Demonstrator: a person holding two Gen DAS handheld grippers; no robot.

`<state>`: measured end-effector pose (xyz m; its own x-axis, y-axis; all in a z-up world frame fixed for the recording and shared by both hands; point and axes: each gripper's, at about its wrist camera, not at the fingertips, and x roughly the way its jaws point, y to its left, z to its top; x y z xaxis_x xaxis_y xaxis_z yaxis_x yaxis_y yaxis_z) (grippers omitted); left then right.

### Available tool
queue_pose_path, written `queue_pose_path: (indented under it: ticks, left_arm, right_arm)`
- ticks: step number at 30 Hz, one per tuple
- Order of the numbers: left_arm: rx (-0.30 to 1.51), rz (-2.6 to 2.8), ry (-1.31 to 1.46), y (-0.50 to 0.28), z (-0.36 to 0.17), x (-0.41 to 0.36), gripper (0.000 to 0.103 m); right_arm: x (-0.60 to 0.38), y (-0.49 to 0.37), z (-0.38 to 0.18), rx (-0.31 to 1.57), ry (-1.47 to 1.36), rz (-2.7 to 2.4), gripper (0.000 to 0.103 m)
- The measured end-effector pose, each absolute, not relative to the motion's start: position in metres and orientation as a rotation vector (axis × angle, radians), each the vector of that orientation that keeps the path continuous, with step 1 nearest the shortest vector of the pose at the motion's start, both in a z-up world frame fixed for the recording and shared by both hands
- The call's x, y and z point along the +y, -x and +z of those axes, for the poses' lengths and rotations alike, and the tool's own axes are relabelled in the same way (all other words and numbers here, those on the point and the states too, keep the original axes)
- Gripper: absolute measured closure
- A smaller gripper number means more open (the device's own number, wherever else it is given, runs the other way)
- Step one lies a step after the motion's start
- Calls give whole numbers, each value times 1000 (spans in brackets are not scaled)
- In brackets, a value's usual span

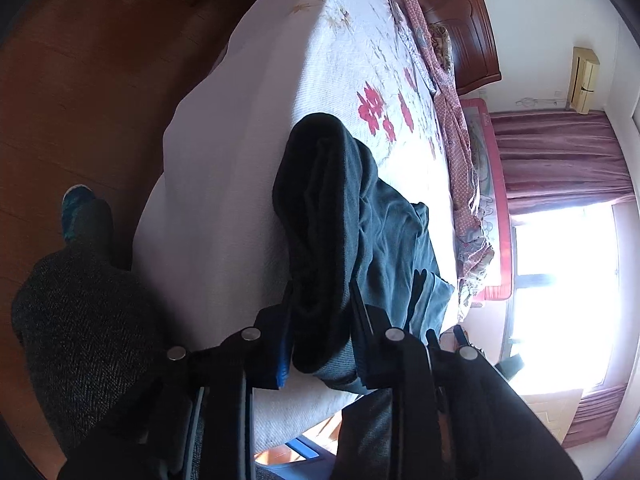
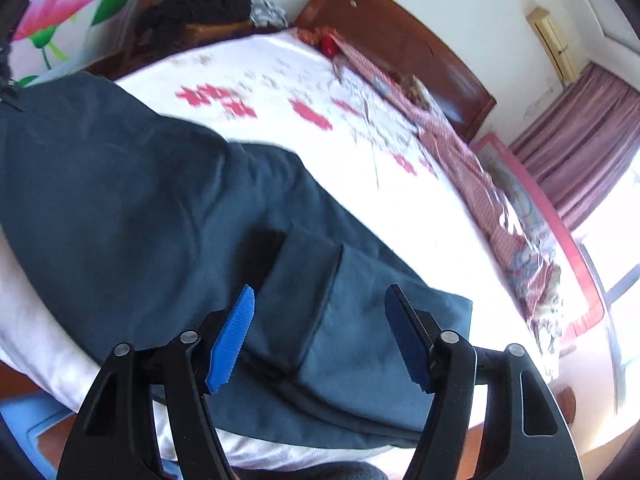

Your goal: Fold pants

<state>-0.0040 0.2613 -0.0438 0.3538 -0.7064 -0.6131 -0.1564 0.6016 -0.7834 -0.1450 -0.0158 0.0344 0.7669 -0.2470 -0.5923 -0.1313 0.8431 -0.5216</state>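
Observation:
Dark teal pants (image 1: 380,216) lie on a white bedspread with red flowers (image 1: 320,60). In the left wrist view my left gripper (image 1: 322,292) is shut on a thick bunched fold of the pants near the bed's close edge, and the fabric fills the gap between its fingers. In the right wrist view the pants (image 2: 140,200) spread flat across the bed (image 2: 280,80), with a folded-over hem or pocket flap (image 2: 304,280) in the middle. My right gripper (image 2: 320,336) hovers open just over that flap, its blue pads clear of the cloth.
A red patterned quilt (image 1: 452,120) runs along the bed's far side by the wooden headboard (image 2: 400,48). A person's leg (image 1: 80,300) and slipper (image 1: 78,208) stand on the wooden floor (image 1: 80,60) to the left. A chair with dark clothes (image 2: 200,4) stands behind.

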Motion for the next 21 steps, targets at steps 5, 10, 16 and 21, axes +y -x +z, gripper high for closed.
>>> queue_pose_path:
  ticks: [5, 10, 16, 21]
  left_arm:
    - [1200, -437, 855, -5, -22, 252, 81]
    - [1193, -446, 816, -12, -1, 240, 81]
    - [1187, -475, 792, -20, 14, 228, 80]
    - [1194, -501, 772, -27, 19, 226, 80]
  right_arm:
    - [48, 174, 43, 604, 653, 237, 29]
    - [109, 184, 48, 544, 634, 422, 26]
    - [181, 177, 15, 384, 901, 361, 19]
    - [198, 155, -20, 301, 1092, 188, 19]
